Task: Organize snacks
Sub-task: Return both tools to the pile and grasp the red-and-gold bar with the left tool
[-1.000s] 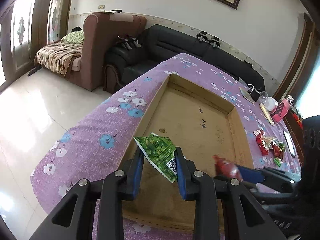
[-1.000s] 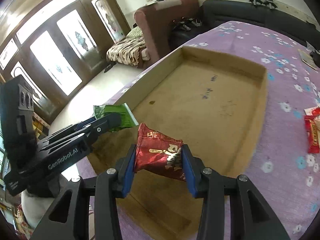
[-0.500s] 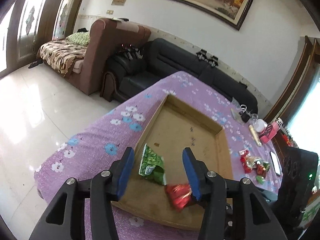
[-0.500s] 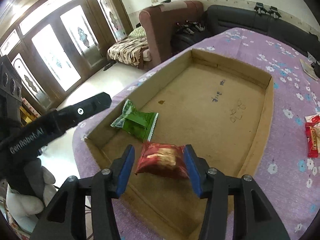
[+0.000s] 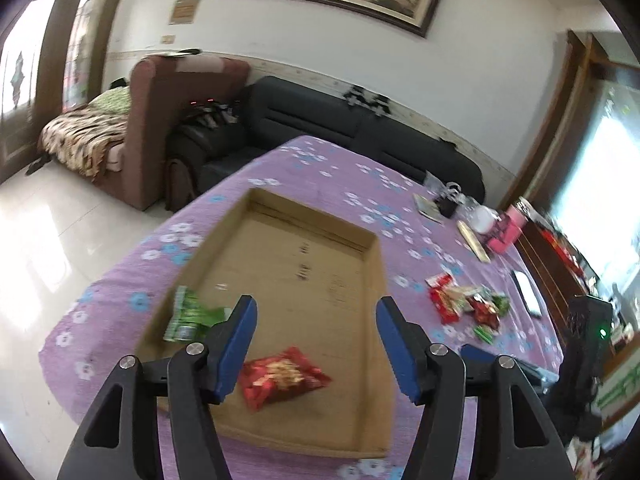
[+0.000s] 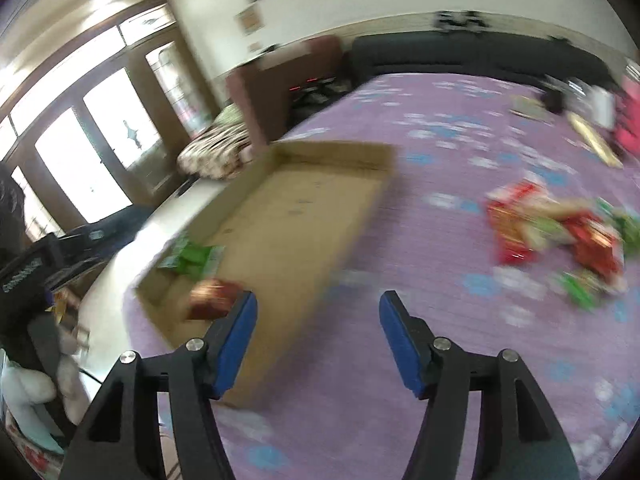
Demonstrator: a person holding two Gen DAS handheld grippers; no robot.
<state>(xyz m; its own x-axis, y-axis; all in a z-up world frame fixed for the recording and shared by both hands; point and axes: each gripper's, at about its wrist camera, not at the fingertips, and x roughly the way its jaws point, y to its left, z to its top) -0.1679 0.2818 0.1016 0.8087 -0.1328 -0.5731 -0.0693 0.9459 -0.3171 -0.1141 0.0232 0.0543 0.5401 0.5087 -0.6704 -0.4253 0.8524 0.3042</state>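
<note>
A shallow cardboard box (image 5: 304, 248) lies on the purple flowered table. Inside it, near the front, lie a green snack packet (image 5: 188, 314) and a red snack packet (image 5: 282, 376). My left gripper (image 5: 316, 344) is open and empty, raised above the box's near end. My right gripper (image 6: 318, 340) is open and empty, above the tablecloth just right of the box (image 6: 288, 216). The green packet (image 6: 194, 258) and red packet (image 6: 210, 298) show in the right wrist view too. A pile of red and green snacks (image 5: 468, 306) lies on the cloth right of the box, blurred in the right wrist view (image 6: 556, 236).
At the table's far right stand a pink box (image 5: 508, 232), a white cup (image 5: 486, 218), a long flat stick (image 5: 474, 240) and a phone (image 5: 528, 292). A black sofa (image 5: 360, 128) and a brown armchair (image 5: 160, 120) stand behind the table.
Both grippers opened and let their packets drop into the box, then rose and pulled back. The right gripper has swung right, toward the snack pile.
</note>
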